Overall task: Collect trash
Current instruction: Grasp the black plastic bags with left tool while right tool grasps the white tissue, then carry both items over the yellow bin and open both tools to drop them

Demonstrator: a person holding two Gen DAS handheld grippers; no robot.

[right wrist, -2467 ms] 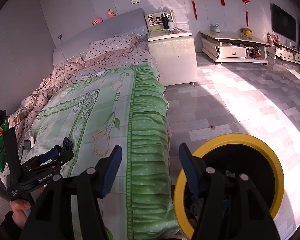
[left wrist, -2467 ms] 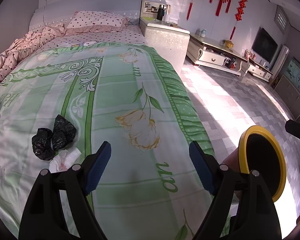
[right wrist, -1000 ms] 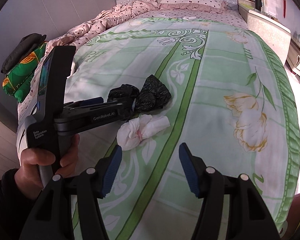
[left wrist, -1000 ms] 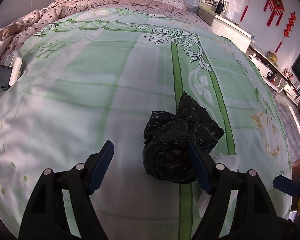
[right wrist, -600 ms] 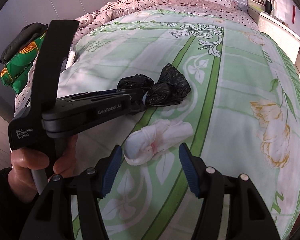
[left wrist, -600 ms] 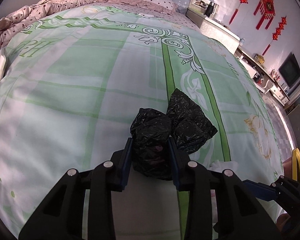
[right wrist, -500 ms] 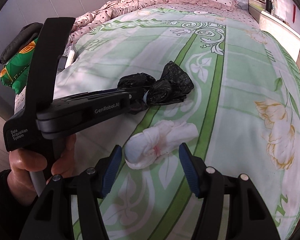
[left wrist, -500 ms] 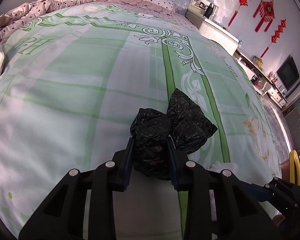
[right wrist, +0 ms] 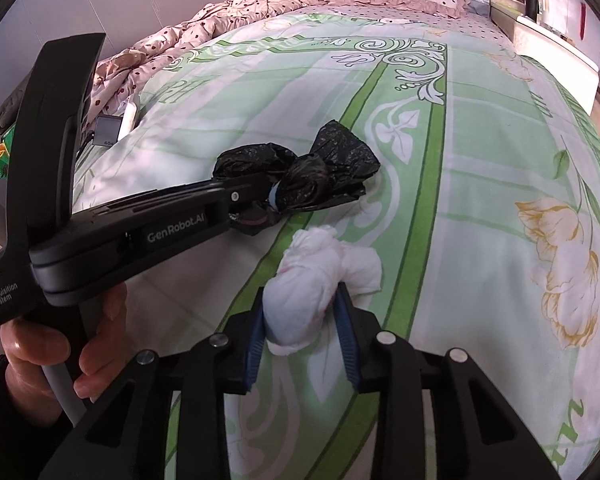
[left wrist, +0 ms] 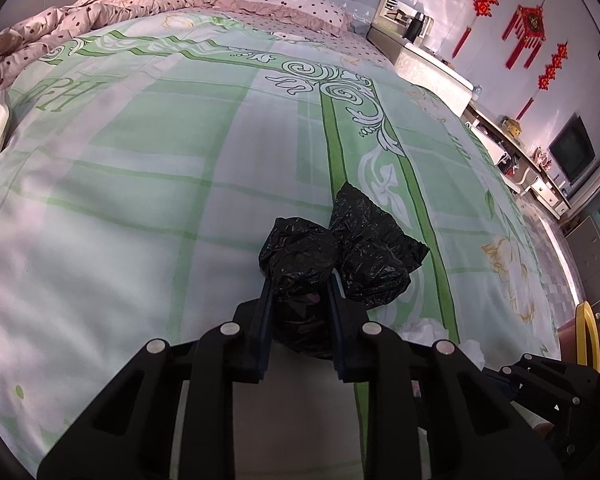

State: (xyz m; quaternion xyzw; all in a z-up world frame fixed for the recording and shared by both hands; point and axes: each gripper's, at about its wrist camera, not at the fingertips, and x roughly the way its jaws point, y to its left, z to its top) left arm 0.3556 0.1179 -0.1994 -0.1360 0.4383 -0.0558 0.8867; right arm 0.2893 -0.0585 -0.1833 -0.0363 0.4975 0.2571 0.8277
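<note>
Left wrist view: I see the bed point(left wrist: 140, 208) filling nearly the whole frame under a pale green floral cover, with a pink dotted quilt point(left wrist: 60, 20) bunched at upper left and a dotted pillow point(left wrist: 284, 0) at top centre. White nightstand point(left wrist: 432, 68) sits upper right with a dark bottle on it, red hanging decorations point(left wrist: 528, 28) on the wall above, a TV point(left wrist: 572, 152) at the right edge. A sliver of yellow-rimmed bin point(left wrist: 588, 332) shows at lower right, off the bed.

Black bag bundle point(left wrist: 340, 256) lies on the cover just below frame centre, two knotted lumps touching each other. My left gripper point(left wrist: 300, 300) is clamped on the nearer, left lump; both pads press into the plastic, and the bundle rests on the cover. In the right wrist view that same left gripper point(right wrist: 268, 196) comes in from the left edge, with a hand point(right wrist: 60, 344) wrapped round its handle at lower left.

White tissue wad point(right wrist: 320, 280) sits at lower centre of the right wrist view, just below the black bags but apart from them. My right gripper point(right wrist: 300, 312) straddles its near end, jaws closing, blue pads touching both sides of the wad. It lies on the cover

Small grey device point(right wrist: 108, 132) rests by the quilt edge at upper left of that view
</note>
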